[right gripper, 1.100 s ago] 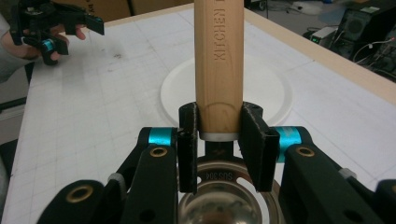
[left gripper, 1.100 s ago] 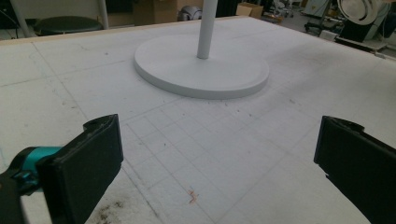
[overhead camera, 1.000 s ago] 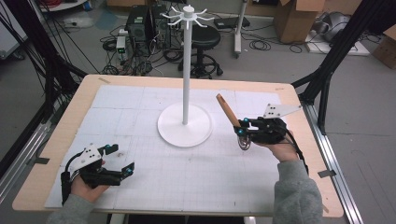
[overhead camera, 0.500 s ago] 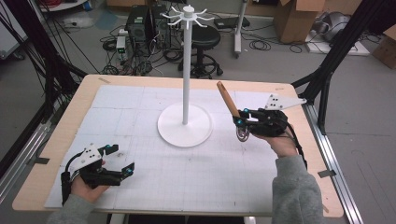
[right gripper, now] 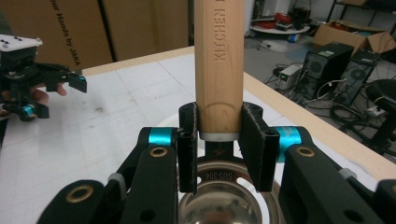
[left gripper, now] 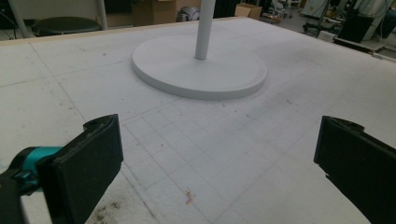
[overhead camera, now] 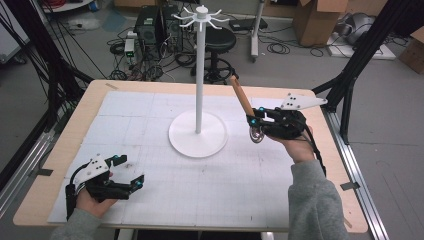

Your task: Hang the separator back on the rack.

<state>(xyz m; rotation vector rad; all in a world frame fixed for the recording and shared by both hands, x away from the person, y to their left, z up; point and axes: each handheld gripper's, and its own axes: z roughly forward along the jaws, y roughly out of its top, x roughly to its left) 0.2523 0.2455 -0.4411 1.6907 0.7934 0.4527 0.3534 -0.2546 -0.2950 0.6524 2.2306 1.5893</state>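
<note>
My right gripper (overhead camera: 252, 121) is shut on a utensil with a wooden handle (overhead camera: 241, 97) and a round steel head (overhead camera: 257, 135). It hangs in the air to the right of a tall white stand (overhead camera: 199, 75) with hooks at its top. The handle tilts up and away, the head hangs below the jaws. In the right gripper view the pads (right gripper: 256, 140) press on the handle (right gripper: 219, 56) just above the steel head (right gripper: 224, 196). My left gripper (overhead camera: 131, 170) rests open at the table's front left, nothing between its jaws (left gripper: 217, 158).
The stand's round white base (overhead camera: 197, 134) sits mid-table on a white gridded mat (overhead camera: 150, 115); it lies ahead of the left jaws (left gripper: 201, 70). The left gripper (right gripper: 32, 88) appears far off in the right gripper view. Boxes, computers and cables lie on the floor beyond the table.
My right gripper has risen with the utensil, and the handle's tip now stands higher beside the stand's pole. The left gripper has stayed in place.
</note>
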